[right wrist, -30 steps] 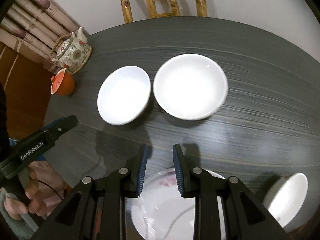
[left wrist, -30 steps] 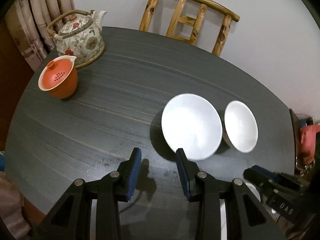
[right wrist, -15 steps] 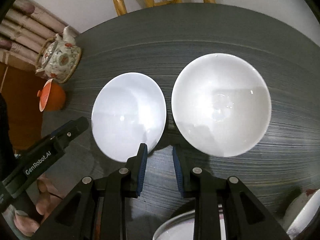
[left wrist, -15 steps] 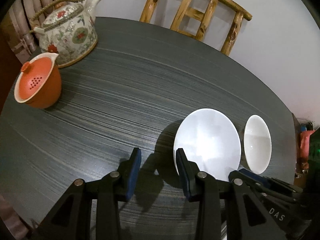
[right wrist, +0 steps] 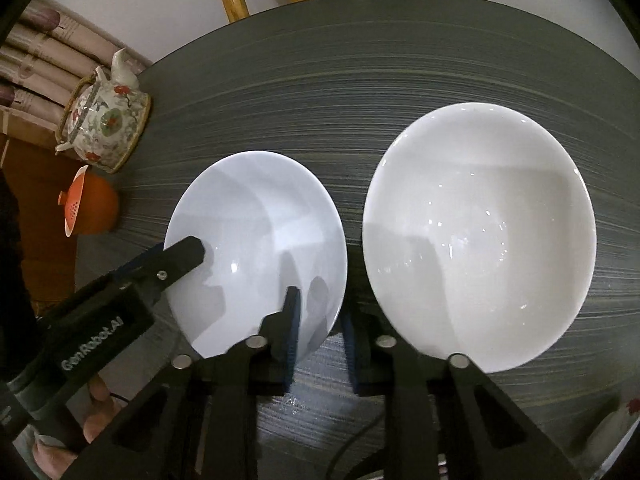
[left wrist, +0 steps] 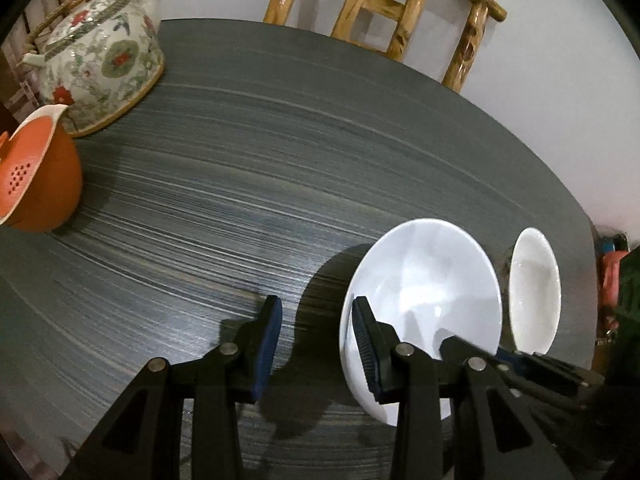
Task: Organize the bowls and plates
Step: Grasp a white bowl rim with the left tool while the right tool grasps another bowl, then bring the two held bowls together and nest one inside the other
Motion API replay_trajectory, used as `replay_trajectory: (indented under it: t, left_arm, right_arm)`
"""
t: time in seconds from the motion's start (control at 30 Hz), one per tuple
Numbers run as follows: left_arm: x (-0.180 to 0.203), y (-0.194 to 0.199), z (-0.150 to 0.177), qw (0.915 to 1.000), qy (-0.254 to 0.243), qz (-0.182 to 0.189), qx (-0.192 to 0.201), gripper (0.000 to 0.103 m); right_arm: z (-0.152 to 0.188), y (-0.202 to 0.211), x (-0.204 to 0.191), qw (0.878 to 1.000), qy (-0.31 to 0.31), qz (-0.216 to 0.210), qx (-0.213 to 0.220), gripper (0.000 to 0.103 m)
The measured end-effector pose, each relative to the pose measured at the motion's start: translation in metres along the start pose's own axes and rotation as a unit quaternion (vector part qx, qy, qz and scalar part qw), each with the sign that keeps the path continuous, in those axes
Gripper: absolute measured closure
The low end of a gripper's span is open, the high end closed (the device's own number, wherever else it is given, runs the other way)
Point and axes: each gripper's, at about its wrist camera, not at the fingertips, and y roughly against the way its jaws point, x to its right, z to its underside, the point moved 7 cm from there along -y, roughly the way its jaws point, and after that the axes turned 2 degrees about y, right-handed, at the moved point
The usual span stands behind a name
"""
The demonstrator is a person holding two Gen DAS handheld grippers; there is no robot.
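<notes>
Two white bowls stand side by side on the dark round table (left wrist: 280,152). The bluish-white bowl (left wrist: 424,292) (right wrist: 256,240) is on the left, the larger white bowl (right wrist: 480,232) (left wrist: 534,288) on the right. My left gripper (left wrist: 316,344) is open, its right finger over that bluish bowl's near left rim; it also shows in the right wrist view (right wrist: 180,256). My right gripper (right wrist: 320,336) is open, low between the two bowls, its left finger over the bluish bowl's near right rim.
A floral teapot (left wrist: 96,52) and an orange lidded cup (left wrist: 36,184) stand at the table's left. A bamboo chair (left wrist: 384,12) is behind the table. A patterned dish edge (right wrist: 616,424) shows near the right front.
Both grippers moved forward and down toward the bowls. The plate under the right gripper dropped out of view. Both stayed open.
</notes>
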Motion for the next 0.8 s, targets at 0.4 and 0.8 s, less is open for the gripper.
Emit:
replay_trajectory:
  t: [0.4, 0.8]
  left_arm:
    - [0.021, 0.001, 0.012, 0.9995, -0.031, 0.005, 0.002, 0.097]
    - [0.021, 0.041, 0.027, 0.9995, -0.028, 0.006, 0.013, 0.097]
  right_arm:
    - [0.001, -0.002, -0.001, 1.0, 0.014, 0.012, 0.002, 0.091]
    - [0.014, 0.024, -0.006, 0.999, 0.03, 0.003, 0.011, 0.091]
